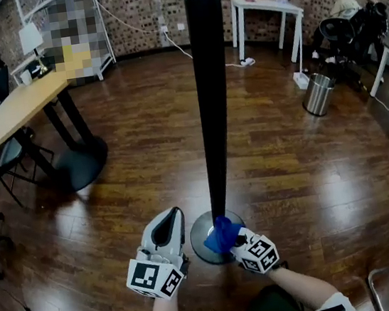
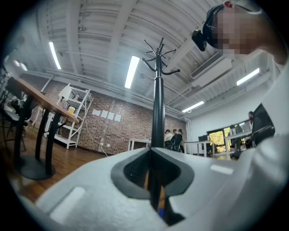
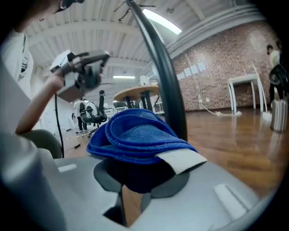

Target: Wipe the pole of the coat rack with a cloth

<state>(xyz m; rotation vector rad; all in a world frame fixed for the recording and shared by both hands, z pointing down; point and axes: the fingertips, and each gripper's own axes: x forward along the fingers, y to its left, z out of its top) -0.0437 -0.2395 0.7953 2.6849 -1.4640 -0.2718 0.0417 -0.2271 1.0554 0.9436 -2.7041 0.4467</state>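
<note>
The wiping stroke appears to be at its lowest point: the right gripper (image 1: 238,239) presses a folded blue terry cloth (image 1: 221,235) against the near foot of the tall black tapering pole (image 1: 213,98), just above the round grey base (image 1: 200,247) on the brown wooden floor (image 1: 304,171). Its fingers (image 3: 174,182) are clamped tight on the cloth's bunched lower edge, and the folds bulge out towards the pole. The next move probably calls for sliding the cloth up the shaft with steady sideways pressure. The right forearm reaches forward and low from the near edge. The left gripper (image 1: 174,217) hovers just left of the base, pointing away, its fingers (image 2: 131,169) closed together on nothing.
</note>
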